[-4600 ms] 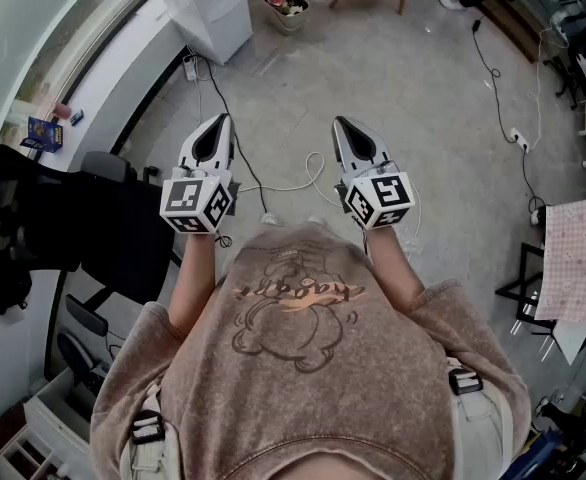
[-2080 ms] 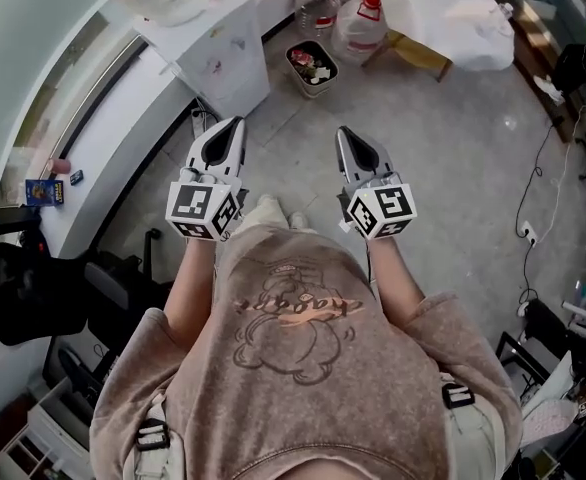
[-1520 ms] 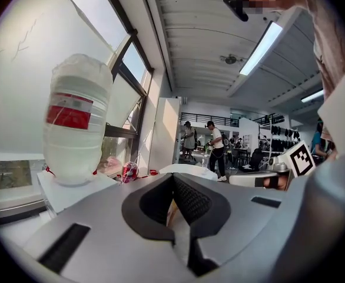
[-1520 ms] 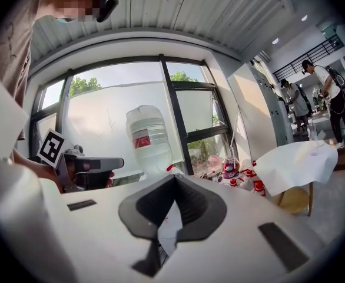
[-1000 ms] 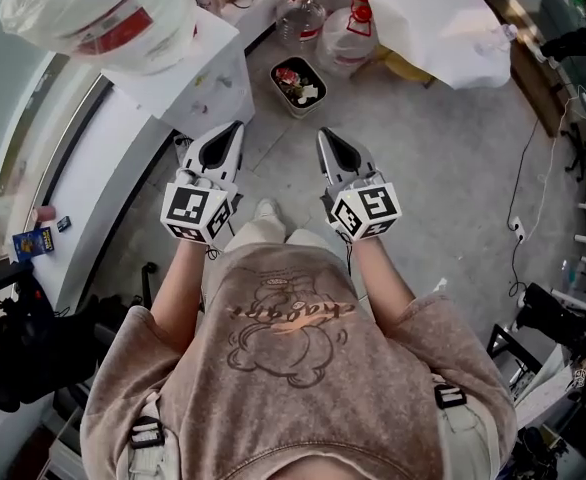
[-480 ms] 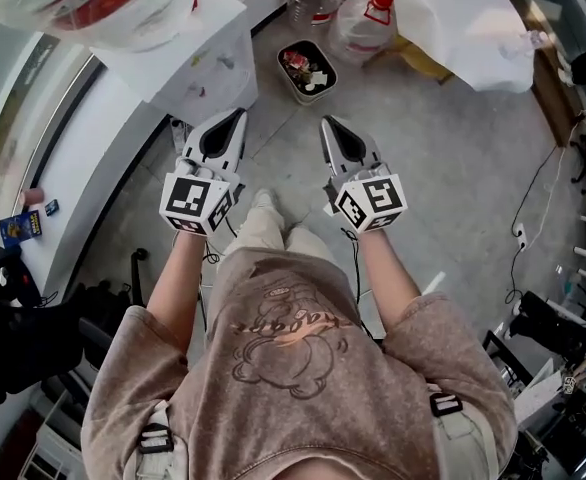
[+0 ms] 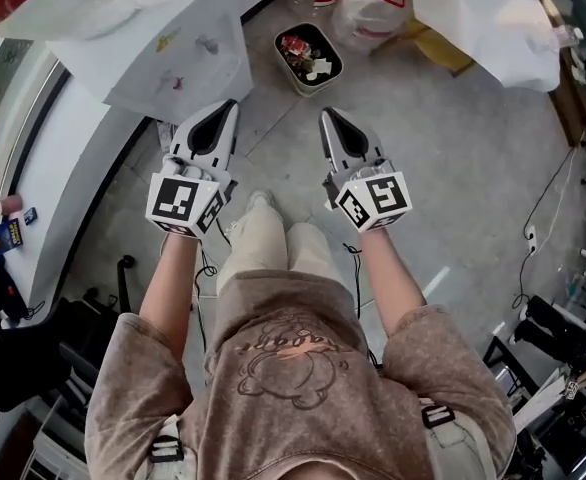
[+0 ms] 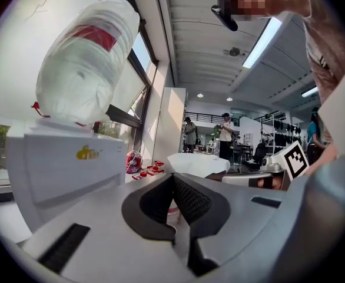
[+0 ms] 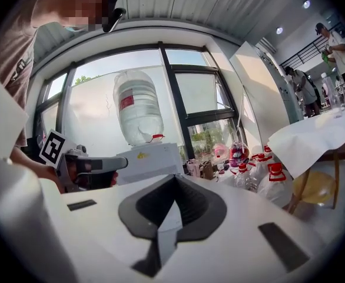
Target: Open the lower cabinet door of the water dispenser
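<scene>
Dispenser status: white box-shaped water dispenser [image 7: 168, 63] is standing just ahead of left gripper [image 7: 225, 113], with its lower door out of frame. Left gripper and right gripper [image 7: 330, 120] are both showing jaws pressed together, empty. Expecting a light, stiff hinged panel (probably a magnetic catch), so I'm favouring its free edge.

Noted small bin [image 7: 308, 58] of rubbish on grey floor [image 7: 453, 158], near two clear jugs [image 7: 368, 13] with red caps. Logged white cloth [image 7: 483, 18] draped over desk [image 7: 443, 53] just beside jugs.
</scene>
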{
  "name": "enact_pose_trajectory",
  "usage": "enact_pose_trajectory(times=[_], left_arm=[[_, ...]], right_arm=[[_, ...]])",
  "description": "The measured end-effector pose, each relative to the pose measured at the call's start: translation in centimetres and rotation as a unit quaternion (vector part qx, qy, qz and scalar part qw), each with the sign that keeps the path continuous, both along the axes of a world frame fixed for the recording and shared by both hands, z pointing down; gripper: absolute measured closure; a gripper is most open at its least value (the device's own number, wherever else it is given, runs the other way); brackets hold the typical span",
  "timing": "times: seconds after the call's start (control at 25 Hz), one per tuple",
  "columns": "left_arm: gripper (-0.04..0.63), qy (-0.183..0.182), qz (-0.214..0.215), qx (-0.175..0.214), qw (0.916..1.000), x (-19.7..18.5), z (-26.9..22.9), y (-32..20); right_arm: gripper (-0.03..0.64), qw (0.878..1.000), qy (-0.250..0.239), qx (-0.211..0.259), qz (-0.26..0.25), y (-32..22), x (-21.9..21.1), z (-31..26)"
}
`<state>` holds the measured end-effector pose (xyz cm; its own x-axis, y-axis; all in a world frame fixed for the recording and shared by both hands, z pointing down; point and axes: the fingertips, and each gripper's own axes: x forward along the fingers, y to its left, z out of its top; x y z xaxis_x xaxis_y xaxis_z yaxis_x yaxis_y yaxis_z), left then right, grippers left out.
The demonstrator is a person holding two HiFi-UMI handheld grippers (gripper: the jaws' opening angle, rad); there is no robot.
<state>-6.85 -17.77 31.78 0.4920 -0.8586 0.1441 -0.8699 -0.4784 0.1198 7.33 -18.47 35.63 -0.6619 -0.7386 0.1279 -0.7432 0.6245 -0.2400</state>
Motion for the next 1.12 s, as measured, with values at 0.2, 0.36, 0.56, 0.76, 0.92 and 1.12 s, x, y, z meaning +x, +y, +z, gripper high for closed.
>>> enact_pose_trajectory(times=[0.2, 0.36, 0.56, 0.76, 0.92, 1.12], left_arm=[[0.578, 0.001, -0.008, 0.002, 1.0, -0.2, 5.5, -1.3], [0.578, -0.002, -0.011, 0.01, 0.9999, -0.6, 9.5, -1.6], [0.578, -0.005, -0.015, 0.023, 0.9996, -1.5, 14.6, -1.5], [0.578, -0.003, -0.015, 0.035, 0.9993, -1.5, 19.4, -1.9], [0.578, -0.005, -0.017, 0.043, 0.9989, -1.5, 22.8, -2.4], [0.578, -0.003, -0.027, 0.048, 0.9985, -2.0, 26.4, -2.7]], right_arm=[[0.609, 1.0, -0.001, 0.003, -0.008, -1.3, -0.6, 5.5], [0.609, 1.0, 0.0, 0.008, -0.017, -1.7, -1.2, 9.8], [0.609, 0.999, -0.003, 0.021, -0.028, -2.2, -2.2, 15.0], [0.609, 0.999, -0.011, 0.034, -0.039, -2.8, -2.9, 19.8], [0.609, 0.998, -0.014, 0.039, -0.046, -3.4, -3.3, 23.2], [0.609, 0.997, -0.021, 0.055, -0.056, -3.9, -3.3, 26.8]])
